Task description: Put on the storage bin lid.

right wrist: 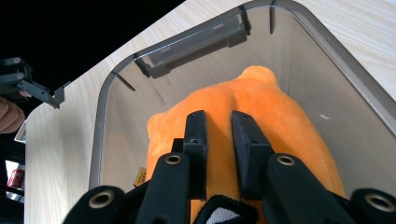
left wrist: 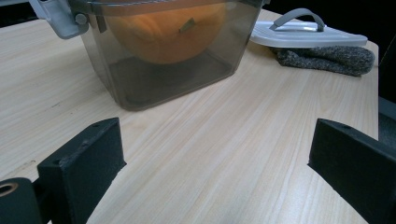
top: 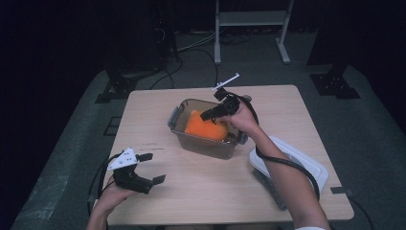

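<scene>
Two sets of tongs at work over one tabletop (top: 287, 120). Right tongs (right wrist: 219, 140) nearly closed, pinching a fold of the orange plush toy (right wrist: 275, 116) between the pads; seen from above as right tongs (top: 208, 115) reaching down into the container (top: 203, 146). Toy inside that smoky clear plastic container, filling much of its floor, rounded bulge towards the far wall. Grey latch flap (right wrist: 196, 44) folded outward on the far short rim; another latch flap (top: 174, 116) on the left end in the high view. Left tongs (left wrist: 219, 158) wide open, gripping nothing, bare wood between the pads; in the high view, left tongs (top: 152, 168) near the front left corner of the tabletop, well apart from the container, with the grey three-cornered plate (top: 122, 159) on top. Through the container wall from the left side, toy (left wrist: 168, 32) resting on the bottom, small tag on its flank. Beyond the container to the right, white lid (top: 292, 160) with grey handle lying flat on the tabletop, just beside the container. Dark grey speckled cloth (left wrist: 327, 58) lying against the lid's near edge, partly tucked under it. Right forearm crossing over the lid, black cable looping alongside. Past the tabletop, dark floor with cables and a pale metal stand (top: 251, 28).
</scene>
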Demonstrator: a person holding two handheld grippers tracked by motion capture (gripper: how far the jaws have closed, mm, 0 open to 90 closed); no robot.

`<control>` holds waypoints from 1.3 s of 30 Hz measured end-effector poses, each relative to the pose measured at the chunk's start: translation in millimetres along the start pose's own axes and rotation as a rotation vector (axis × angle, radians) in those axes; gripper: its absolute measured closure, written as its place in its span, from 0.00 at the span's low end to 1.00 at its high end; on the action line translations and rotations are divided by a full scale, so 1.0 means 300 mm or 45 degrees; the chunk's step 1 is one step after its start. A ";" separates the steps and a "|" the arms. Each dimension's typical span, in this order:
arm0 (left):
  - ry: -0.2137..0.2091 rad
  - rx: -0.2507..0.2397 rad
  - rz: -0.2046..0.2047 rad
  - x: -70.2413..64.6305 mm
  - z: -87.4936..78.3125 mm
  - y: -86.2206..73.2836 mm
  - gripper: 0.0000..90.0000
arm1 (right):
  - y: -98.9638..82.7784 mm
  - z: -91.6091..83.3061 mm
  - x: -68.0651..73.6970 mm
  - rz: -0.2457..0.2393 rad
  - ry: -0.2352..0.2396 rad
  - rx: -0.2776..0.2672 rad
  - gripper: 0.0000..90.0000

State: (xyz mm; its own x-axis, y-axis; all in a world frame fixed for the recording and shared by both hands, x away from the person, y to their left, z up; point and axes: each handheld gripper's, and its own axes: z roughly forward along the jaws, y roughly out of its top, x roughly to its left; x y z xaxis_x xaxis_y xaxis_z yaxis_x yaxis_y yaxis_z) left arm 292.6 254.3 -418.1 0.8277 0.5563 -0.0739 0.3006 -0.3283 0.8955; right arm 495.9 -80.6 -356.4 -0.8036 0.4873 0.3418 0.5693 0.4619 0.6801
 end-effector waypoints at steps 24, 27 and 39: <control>0.001 -0.004 -0.008 -0.002 -0.002 0.001 0.03 | -0.008 0.021 0.002 -0.003 -0.003 0.055 0.84; 0.001 -0.004 -0.005 -0.001 -0.002 0.002 0.03 | -0.008 0.024 0.003 0.000 -0.007 0.068 0.85; 0.002 -0.002 -0.002 -0.001 -0.003 0.002 0.03 | 0.008 0.003 0.012 0.028 0.032 0.045 0.88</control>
State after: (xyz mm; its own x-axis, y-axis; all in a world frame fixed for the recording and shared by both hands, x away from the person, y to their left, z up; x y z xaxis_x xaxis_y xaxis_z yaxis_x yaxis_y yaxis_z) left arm 292.1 254.6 -417.2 0.8264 0.5581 -0.0745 0.3010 -0.3260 0.8962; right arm 494.4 -77.2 -354.1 -0.7946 0.4792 0.3729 0.5924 0.4771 0.6492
